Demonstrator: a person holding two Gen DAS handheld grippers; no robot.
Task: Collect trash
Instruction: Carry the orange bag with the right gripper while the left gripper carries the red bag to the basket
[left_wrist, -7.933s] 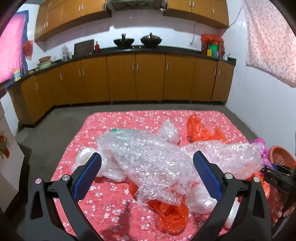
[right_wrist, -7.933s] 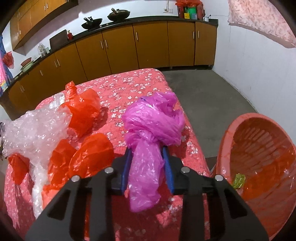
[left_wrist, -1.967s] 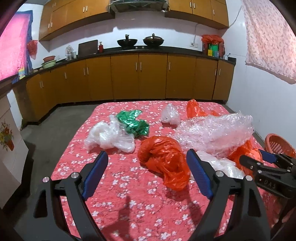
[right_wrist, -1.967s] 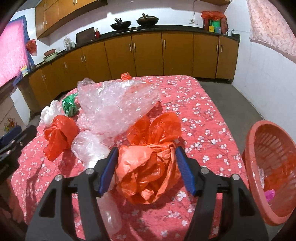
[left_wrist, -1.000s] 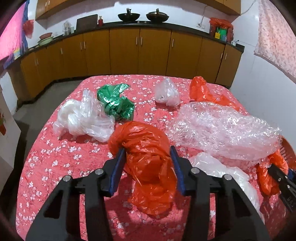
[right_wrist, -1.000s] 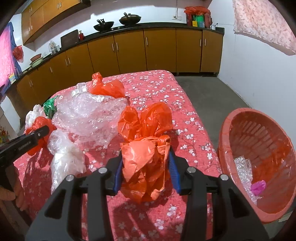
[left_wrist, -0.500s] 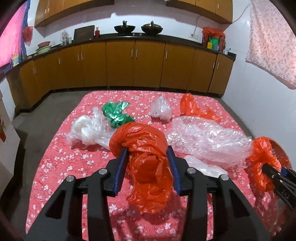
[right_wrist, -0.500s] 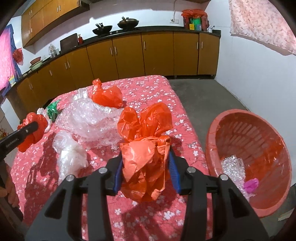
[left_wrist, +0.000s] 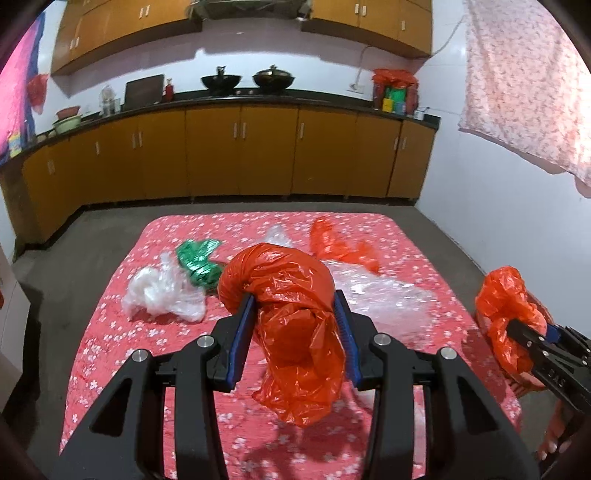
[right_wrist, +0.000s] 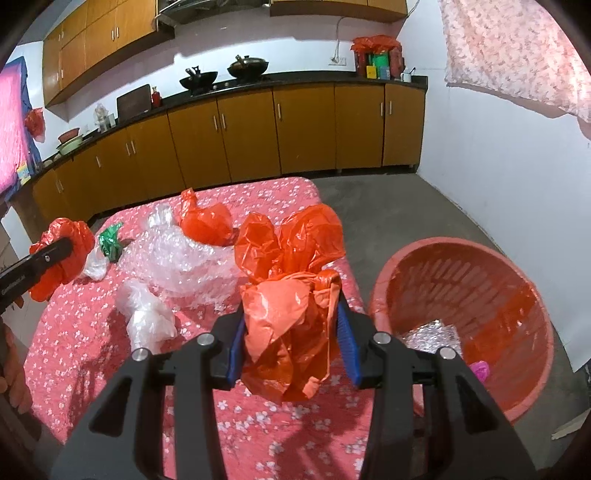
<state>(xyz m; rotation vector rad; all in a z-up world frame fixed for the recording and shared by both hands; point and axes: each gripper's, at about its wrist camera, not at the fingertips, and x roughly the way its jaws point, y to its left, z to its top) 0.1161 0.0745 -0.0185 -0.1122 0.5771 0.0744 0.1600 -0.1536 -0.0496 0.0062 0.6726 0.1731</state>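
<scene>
My left gripper (left_wrist: 293, 317) is shut on an orange-red plastic bag (left_wrist: 291, 325) and holds it above the red flowered table (left_wrist: 110, 354). My right gripper (right_wrist: 290, 319) is shut on another orange plastic bag (right_wrist: 291, 291), held above the table's right edge, just left of the orange basket (right_wrist: 461, 269). The right gripper and its bag also show in the left wrist view (left_wrist: 513, 317); the left one shows in the right wrist view (right_wrist: 59, 258). On the table lie bubble wrap (right_wrist: 177, 262), a third orange bag (right_wrist: 207, 221), a green bag (left_wrist: 197, 260) and clear bags (left_wrist: 159, 291).
The basket stands on the floor right of the table and holds bubble wrap (right_wrist: 428, 336) and a pink bag (right_wrist: 480, 369). Orange kitchen cabinets (left_wrist: 240, 147) line the far wall. A white wall (right_wrist: 498, 166) is behind the basket.
Both grippers have closed on orange bags and lifted them off the table. The right gripper has carried its bag toward the basket.
</scene>
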